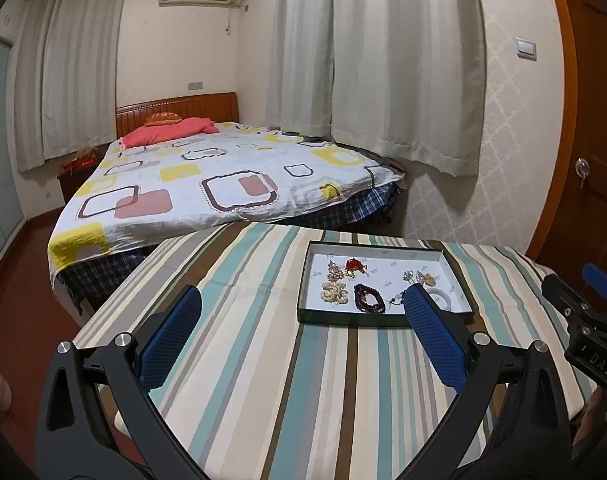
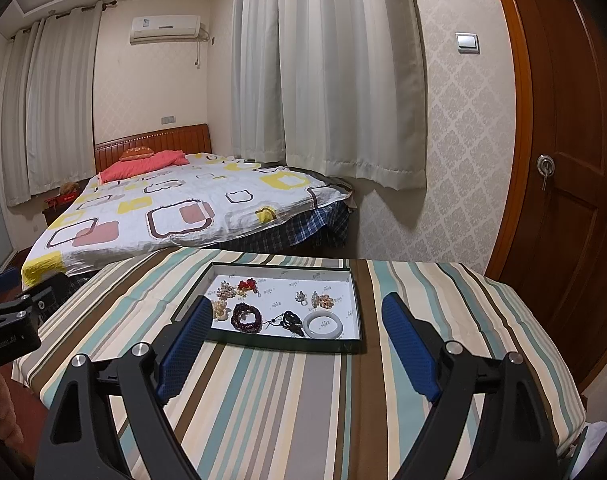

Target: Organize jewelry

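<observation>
- jewelry is lying inside a shallow dark-rimmed tray (image 2: 355,300) with a white floor, which is sitting on the striped tablecloth (image 2: 303,400) toward the table's far side.
- the right wrist view is showing the whole tray: a pale bangle (image 2: 324,325) at near right, a dark tasselled piece (image 2: 289,322) just left of it, a dark red bead bracelet (image 2: 246,317), a cream bead cluster (image 2: 220,309) at near left, and a red ornament (image 2: 247,285) in the far row.
- the left wrist view is hiding most of the bangle behind a blue pad, but is showing the bead bracelet (image 1: 368,298).
- the left gripper (image 1: 303,300) is standing wide open, empty, over bare cloth left of the tray.
- the right gripper (image 2: 297,312) is gaping wide, holding nothing, hovering near the tray's near edge.
- a bed (image 1: 207,184) is lying beyond the table.
</observation>
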### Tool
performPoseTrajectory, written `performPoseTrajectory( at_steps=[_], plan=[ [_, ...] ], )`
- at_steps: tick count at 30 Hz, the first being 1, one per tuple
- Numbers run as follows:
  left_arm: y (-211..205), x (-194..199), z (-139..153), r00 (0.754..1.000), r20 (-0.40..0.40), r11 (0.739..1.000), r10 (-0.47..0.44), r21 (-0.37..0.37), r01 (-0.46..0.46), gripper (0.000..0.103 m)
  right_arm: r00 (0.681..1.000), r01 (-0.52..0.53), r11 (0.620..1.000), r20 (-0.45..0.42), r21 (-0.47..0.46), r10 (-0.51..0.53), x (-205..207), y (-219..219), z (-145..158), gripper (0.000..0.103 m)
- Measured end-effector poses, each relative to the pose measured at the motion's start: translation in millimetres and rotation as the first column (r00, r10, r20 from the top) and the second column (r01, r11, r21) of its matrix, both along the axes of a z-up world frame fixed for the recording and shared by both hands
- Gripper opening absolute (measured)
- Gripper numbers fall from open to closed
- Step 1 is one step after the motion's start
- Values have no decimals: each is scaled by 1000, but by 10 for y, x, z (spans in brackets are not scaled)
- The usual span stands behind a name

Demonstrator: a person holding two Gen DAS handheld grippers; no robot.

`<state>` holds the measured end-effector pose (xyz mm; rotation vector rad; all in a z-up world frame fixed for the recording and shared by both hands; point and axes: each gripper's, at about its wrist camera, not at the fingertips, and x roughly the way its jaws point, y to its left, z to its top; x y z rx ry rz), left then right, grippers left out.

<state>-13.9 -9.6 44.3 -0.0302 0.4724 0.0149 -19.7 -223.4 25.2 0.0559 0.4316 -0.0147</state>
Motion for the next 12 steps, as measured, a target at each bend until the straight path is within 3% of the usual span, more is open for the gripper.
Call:
performPoseTrajectory(
  at_steps=[12],
  plan=[
    [19, 151, -104, 1000, -10, 999, -16, 42, 17, 99, 1000, 7, 1000, -28, 5, -7, 90, -27, -132, 84]
  ],
)
